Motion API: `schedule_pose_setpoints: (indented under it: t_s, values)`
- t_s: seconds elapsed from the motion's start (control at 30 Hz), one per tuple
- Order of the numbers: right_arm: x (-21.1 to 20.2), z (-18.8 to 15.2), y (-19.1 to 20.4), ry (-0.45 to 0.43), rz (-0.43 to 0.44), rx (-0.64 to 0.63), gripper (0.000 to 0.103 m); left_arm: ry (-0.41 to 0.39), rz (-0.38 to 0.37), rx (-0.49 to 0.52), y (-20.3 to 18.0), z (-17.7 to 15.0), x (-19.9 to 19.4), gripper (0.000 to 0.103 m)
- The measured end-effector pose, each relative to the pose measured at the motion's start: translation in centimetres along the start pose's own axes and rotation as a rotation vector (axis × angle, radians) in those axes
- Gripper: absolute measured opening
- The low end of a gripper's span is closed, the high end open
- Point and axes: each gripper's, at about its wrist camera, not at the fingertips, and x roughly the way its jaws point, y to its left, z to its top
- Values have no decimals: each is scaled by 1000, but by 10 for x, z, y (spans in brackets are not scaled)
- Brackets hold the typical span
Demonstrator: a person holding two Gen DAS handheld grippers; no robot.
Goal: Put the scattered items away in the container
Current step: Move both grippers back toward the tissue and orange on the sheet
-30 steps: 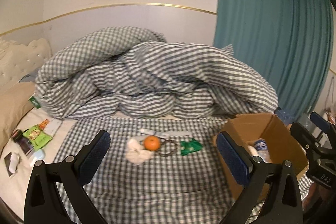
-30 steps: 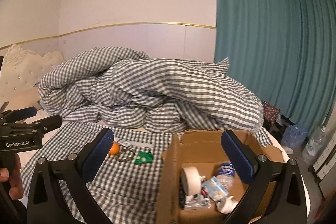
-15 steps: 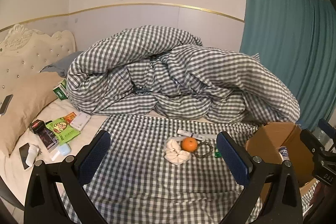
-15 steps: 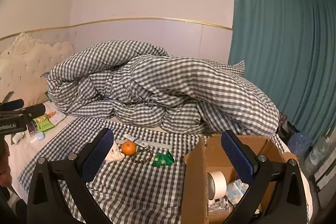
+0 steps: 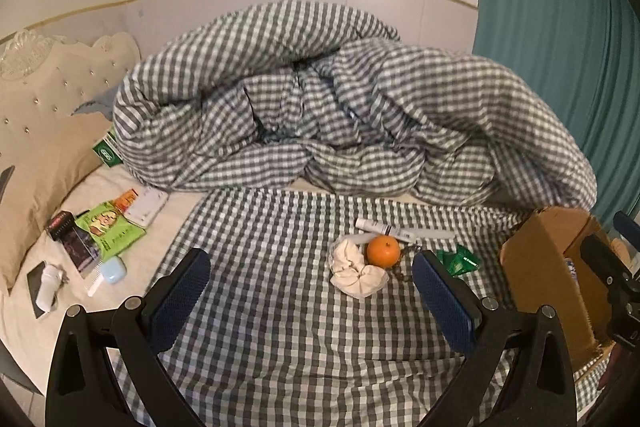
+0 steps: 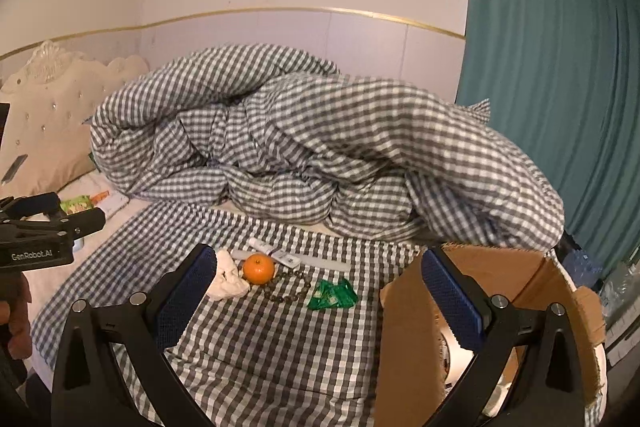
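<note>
Left wrist view: left gripper [image 5: 310, 297] fingers apart, holding nothing. Right gripper [image 6: 320, 293] likewise spread, empty. Orange [image 5: 383, 251] sits near the box [image 5: 536, 275] edge, bare checked cloth [image 5: 280, 327] between.

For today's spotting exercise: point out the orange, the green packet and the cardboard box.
orange [image 6: 259, 268], right wrist view, middle of its peel.
green packet [image 6: 332, 294], right wrist view, centre of the wrapper.
cardboard box [image 6: 404, 339], right wrist view, bare near side wall.

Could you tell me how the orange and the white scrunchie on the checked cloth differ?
The orange is round, smooth and bright; the white scrunchie is a soft, crumpled, pale ring. The orange stands taller, while the scrunchie sprawls wider and flatter. Both lie touching on the checked cloth, outside the cardboard box.
</note>
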Motion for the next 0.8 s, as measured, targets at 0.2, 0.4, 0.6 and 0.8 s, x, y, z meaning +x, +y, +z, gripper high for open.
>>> schedule_pose_setpoints:
  t_s: [0.2,0.4,0.6,0.8]
  values:
    - [33,-10,-2,51,9,4,103,48,2,25,-13,-4,35,103]
    - [70,-23,-8,113,12,23,103,97,-2,44,-25,-9,75,103]
    - [102,-37,-11,160,10,43,103,148,-5,65,-37,-18,121,103]
    - [135,-50,-13,204,8,51,103,207,-15,74,-50,-32,170,103]
